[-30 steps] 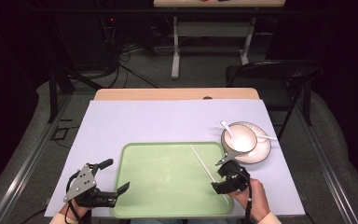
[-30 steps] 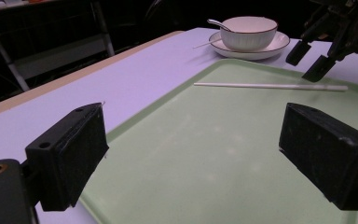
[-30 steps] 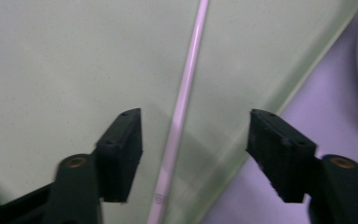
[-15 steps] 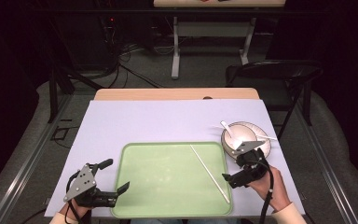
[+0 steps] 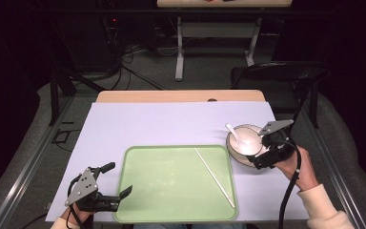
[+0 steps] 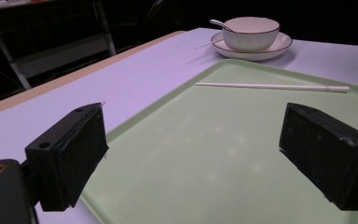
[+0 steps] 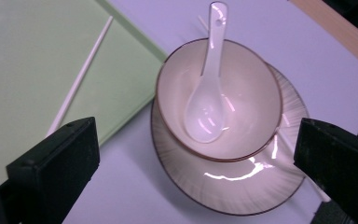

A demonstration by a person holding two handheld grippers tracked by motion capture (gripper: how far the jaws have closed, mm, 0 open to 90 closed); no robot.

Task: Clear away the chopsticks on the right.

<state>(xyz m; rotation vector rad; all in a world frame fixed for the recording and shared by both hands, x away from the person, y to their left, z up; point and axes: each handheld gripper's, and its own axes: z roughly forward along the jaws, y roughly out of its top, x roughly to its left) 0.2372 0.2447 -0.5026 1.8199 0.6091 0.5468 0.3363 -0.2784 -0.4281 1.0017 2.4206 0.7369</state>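
The green tray holds 1 white chopstick, which the right gripper has left behind over the last second. That gripper now hangs above the plate and bowl with its spoon, jaws spread wide and empty, likely fetching the second chopstick beside the plate. The left gripper waits open at the tray's near-left corner.

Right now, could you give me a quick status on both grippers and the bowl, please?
Right gripper open, over bowl. Left gripper open, empty, at tray corner. Bowl on plate, spoon inside. Nothing in the way.
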